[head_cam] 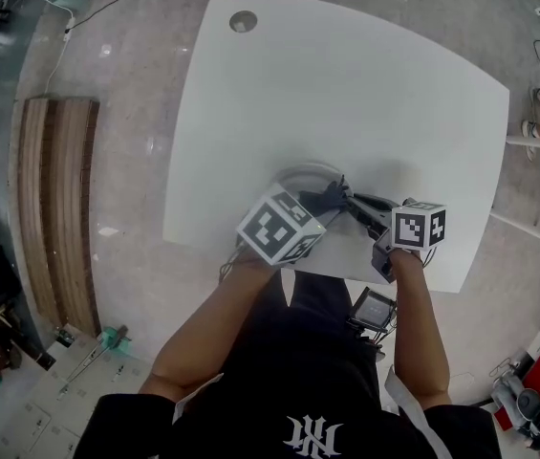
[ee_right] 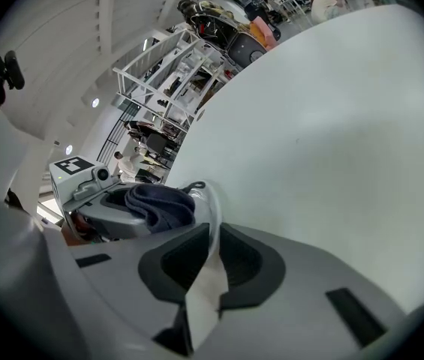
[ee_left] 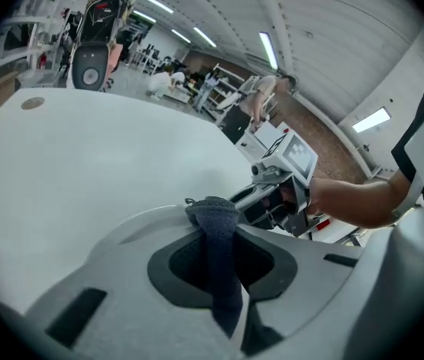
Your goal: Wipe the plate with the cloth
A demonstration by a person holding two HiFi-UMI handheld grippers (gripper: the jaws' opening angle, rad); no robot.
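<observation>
Bright, even light falls from long ceiling strips [ee_left: 268, 49], which glare white. The white table [head_cam: 346, 94] carries only faint, soft shadows, and the plate [ee_right: 213, 216] rim shows a mild sheen. Both gripper views bulge strongly and darken to black corners; the cloth [ee_left: 215, 253] is sharp, the far background soft.

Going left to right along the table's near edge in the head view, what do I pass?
Left marker cube → cloth → right marker cube. The plate overlaps the first two, so it is left out.
</observation>
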